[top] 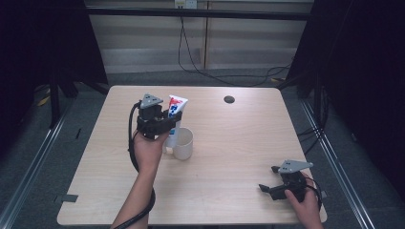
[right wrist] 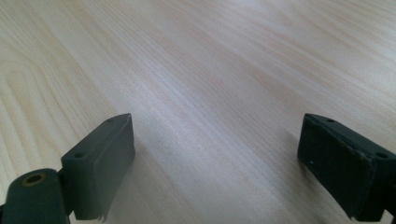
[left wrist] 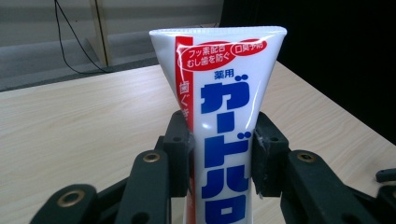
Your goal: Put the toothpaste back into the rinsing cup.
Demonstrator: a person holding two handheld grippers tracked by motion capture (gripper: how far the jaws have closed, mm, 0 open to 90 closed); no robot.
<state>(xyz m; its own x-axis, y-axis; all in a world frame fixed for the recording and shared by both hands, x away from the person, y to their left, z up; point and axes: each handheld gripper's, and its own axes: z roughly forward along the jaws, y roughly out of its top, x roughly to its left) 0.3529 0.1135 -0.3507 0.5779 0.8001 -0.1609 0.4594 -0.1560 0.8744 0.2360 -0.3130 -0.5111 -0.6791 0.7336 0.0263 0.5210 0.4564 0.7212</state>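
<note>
The left gripper (top: pixel 168 118) sits left of centre in the high view, clamped on a toothpaste tube (top: pixel 175 114) that stands upright, crimped end up. The tube's lower end hangs beside or just over the near rim of a white cup (top: pixel 183 143) on the table (top: pixel 239 157); whether it is inside the cup yet I cannot tell. In the left gripper view the two black pads press the tube (left wrist: pixel 224 140) from both sides at about its middle.

The step in hand looks like standing the tube in the cup. To do it well, keep the tube vertical, centre its cap end over the cup's mouth before lowering, and let go only when the bottom rests inside; a light cup can tip if the tube catches the rim or leans hard on one side. The squeeze should stay mild, since the tube is soft.

The right gripper (top: pixel 274 180) rests at the lower right of the high view, jaws wide apart with nothing between them, bare wood in front of it.

The tube is white with a red stripe and blue Japanese lettering: "薬用" above large "ガードハロー" running down. A red oval reads "フッ素配合 むし歯を防ぐ"; the smaller red oval beside it is too small to read.
</note>
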